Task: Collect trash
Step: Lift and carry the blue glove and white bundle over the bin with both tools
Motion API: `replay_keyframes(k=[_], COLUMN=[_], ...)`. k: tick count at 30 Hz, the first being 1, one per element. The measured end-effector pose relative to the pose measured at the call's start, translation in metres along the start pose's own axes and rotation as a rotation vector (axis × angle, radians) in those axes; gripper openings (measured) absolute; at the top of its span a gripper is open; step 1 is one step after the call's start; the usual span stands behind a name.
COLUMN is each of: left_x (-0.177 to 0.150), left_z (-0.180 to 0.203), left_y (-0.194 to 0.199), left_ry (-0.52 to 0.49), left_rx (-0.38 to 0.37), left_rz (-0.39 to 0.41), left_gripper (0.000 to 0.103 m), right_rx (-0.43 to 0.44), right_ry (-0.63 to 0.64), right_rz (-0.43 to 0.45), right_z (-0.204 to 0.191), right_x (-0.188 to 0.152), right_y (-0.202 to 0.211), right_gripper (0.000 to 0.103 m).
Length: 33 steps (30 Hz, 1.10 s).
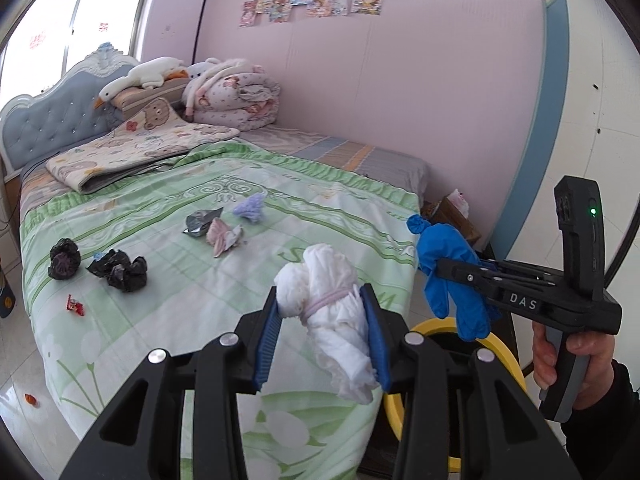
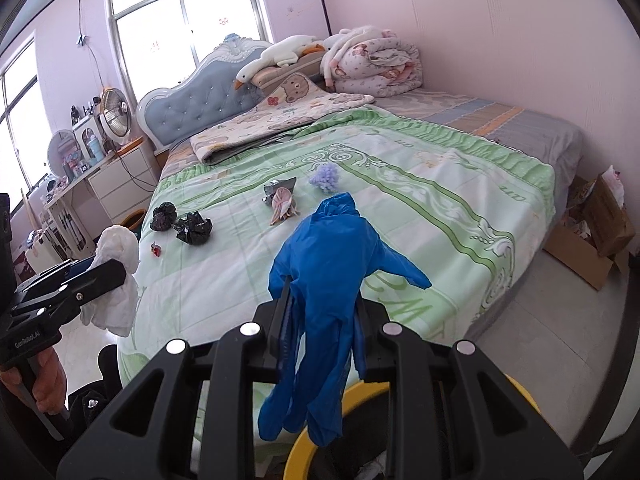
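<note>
My left gripper (image 1: 322,300) is shut on a white wad of tissue tied with a pink band (image 1: 328,308), held above the foot of the bed; it also shows in the right wrist view (image 2: 114,276). My right gripper (image 2: 320,304) is shut on a blue glove (image 2: 324,280), held over a yellow-rimmed bin (image 2: 296,452); the glove also shows in the left wrist view (image 1: 448,268). On the green bedspread lie two black bag wads (image 1: 118,270), (image 1: 64,258), a silver wrapper (image 1: 202,220), a pink scrap (image 1: 222,236), a purple wad (image 1: 250,207) and a red wrapper (image 1: 75,305).
The yellow bin rim (image 1: 500,352) stands on the floor at the bed's foot. A folded blanket (image 1: 136,148), quilt and goose toy lie by the headboard. A cardboard box (image 2: 592,236) sits by the right wall. A dresser with a fan (image 2: 114,116) stands left. A red scrap (image 1: 31,400) lies on the floor.
</note>
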<state>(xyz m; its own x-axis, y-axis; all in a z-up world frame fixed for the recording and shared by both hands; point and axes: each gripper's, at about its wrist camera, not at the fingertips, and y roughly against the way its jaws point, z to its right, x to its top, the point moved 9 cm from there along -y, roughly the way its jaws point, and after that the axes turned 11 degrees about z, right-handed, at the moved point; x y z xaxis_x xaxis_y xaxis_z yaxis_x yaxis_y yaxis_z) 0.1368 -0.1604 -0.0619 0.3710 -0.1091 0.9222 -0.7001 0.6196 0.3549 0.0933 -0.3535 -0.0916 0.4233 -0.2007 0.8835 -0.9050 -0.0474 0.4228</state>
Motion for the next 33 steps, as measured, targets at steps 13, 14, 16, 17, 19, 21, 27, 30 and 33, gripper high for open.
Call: replay_keyframes(k=[13, 14, 16, 17, 19, 21, 27, 30, 33], left_x=[-0.023, -0.025, -0.031, -0.034, -0.039, -0.044, -0.059, -0.066, -0.073], left_z=[0.053, 0.056, 0.063, 0.066, 0.073, 0.077, 0.093, 0.099, 0.105], left_y=[-0.02, -0.021, -0.025, -0.027, -0.031, -0.035, -0.045, -0.05, -0.054], left_ry=[-0.058, -0.062, -0.073, -0.078, -0.081, -0.083, -0.107, -0.114, -0.122], left_rx=[-0.069, -0.073, -0.079, -0.082, -0.09, -0.096, -0.118, -0.129, -0.133], left_rz=[-0.061, -0.067, -0.083, -0.091, -0.104, -0.117, -0.153, -0.167, -0.183], left_gripper=[0.037, 0.037, 0.037, 0.037, 0.037, 0.037, 0.037, 0.038, 0.038], right_rx=[-0.048, -0.051, -0.056, -0.058, -0.068, -0.083, -0.112, -0.121, -0.129], right_ry=[-0.045, -0.049, -0.056, -0.06, -0.066, -0.068, -0.089, -0.101, -0.116], right_rz=[0.005, 0.004, 0.0, -0.003, -0.007, -0.01, -0.029, -0.041, -0.056], right_z=[0.044, 0.047, 0.053, 0.055, 0.062, 0.068, 0.086, 0.094, 0.101], right_x=[-0.019, -0.021, -0.025, -0.027, -0.032, -0.036, -0.051, -0.059, -0.067], right_y=[0.04, 0.042, 0.045, 0.046, 0.049, 0.051, 0.057, 0.057, 0.057], right_gripper=[0.023, 0.023, 0.023, 0.023, 0.023, 0.023, 0.024, 0.024, 0.024])
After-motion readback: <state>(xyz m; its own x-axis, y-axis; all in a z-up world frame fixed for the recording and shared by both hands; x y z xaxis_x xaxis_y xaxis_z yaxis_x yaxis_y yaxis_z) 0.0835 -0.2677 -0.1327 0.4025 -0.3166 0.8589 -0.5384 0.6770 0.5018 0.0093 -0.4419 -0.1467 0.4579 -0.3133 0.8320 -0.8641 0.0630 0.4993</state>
